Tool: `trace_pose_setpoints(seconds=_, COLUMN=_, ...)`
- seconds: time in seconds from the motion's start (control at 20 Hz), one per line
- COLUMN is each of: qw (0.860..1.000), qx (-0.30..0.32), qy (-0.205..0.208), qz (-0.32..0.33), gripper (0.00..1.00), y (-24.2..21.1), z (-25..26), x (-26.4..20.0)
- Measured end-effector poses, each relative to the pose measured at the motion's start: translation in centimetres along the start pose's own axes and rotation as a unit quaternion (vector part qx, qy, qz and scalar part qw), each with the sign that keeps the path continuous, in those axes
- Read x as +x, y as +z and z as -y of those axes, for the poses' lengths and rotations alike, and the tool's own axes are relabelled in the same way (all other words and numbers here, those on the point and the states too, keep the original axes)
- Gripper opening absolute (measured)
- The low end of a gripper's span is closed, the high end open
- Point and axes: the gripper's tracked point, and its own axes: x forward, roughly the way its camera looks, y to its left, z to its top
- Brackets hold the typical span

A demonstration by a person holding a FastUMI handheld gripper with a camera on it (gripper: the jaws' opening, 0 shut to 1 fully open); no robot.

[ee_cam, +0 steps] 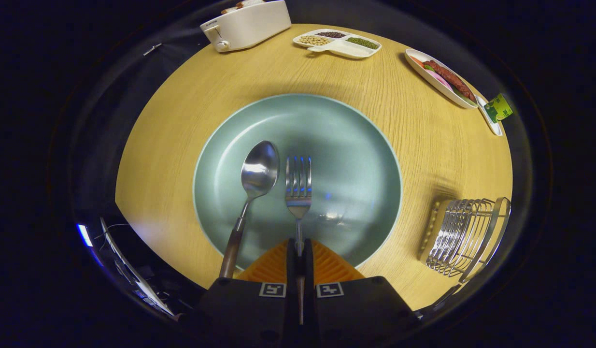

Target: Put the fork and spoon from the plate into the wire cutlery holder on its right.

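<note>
The gripper [299, 249] has its fingers clamped on the handle of the fork [298, 186], whose tines point ahead over the green plate [356, 145]. The spoon [252, 188] lies just left of the fork on the plate. The wire cutlery holder [464, 237] stands right of the plate on the wooden table [414, 125]

Bare desk [414, 159] lies open between plate [356, 145] and wire cutlery holder [464, 237]. Spoon [252, 193] lies just left of the tool [300, 251], which is clamped on the fork [298, 186] handle
</note>
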Motion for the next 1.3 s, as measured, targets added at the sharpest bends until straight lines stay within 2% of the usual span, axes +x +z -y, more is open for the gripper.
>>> trace_pose_setpoints(seconds=0.2, qw=0.999, qx=0.015, qy=0.032, qz=0.022, gripper=0.08, y=1.0, z=0.3, x=-2.8)
trace_pose_setpoints(seconds=0.4, qw=0.998, qx=0.01, qy=0.056, qz=0.039, gripper=0.08, y=1.2, z=2.5, x=-8.3)
trace_pose_setpoints(seconds=0.7, qw=0.999, qx=0.005, qy=0.038, qz=0.012, gripper=0.08, y=-0.2, z=11.4, x=-14.9)
trace_pose_setpoints(seconds=0.95, qw=0.998, qx=-0.016, qy=0.004, qz=-0.055, gripper=0.08, y=-2.4, z=17.6, x=-15.0)
trace_pose_setpoints(seconds=1.3, qw=0.984, qx=-0.063, qy=-0.005, qz=-0.165, gripper=0.08, y=-4.8, z=19.8, x=-13.0)
